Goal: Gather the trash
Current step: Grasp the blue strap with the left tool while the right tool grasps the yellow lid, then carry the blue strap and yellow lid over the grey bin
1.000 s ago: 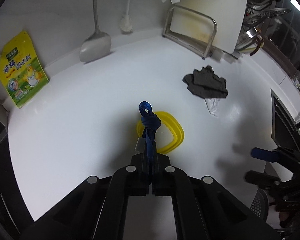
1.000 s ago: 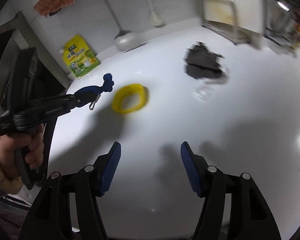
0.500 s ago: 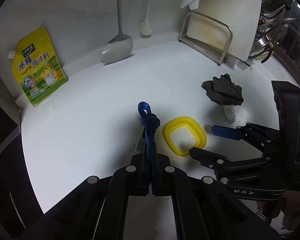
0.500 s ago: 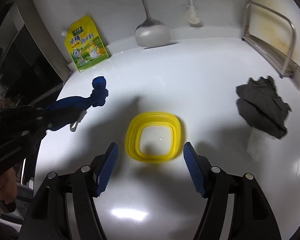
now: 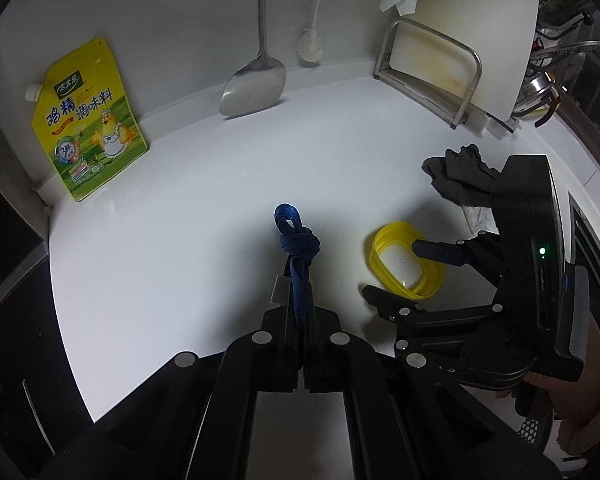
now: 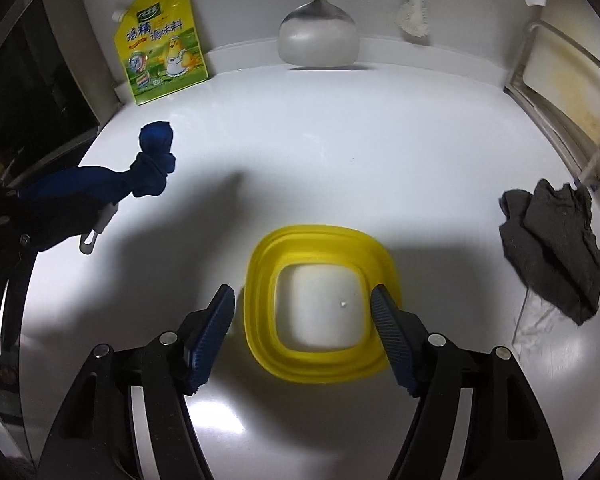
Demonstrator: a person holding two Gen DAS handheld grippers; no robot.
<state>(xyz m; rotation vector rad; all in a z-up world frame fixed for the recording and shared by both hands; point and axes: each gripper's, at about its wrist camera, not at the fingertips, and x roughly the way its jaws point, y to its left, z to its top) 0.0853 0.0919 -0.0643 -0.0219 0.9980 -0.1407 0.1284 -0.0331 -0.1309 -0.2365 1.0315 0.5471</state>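
Right tongs [image 6: 302,312] now lower, wide astride yellow lid [image 6: 320,316]; left tongs [image 5: 299,322] clamping blue strap [image 5: 298,256] lengthwise, knot forward.

Both tools are black with silver screws; the right tool [image 6: 302,312] has ribbed blue pads [image 6: 212,332], a green light and a fuzzy cream sleeve [image 5: 588,412].

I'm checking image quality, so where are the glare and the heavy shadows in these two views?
Right wrist view: bright glare on the white counter, and a dark shadow falls left of the yellow lid. Left wrist view: dimmer, evenly lit, with fisheye bending at the edges and black corners.
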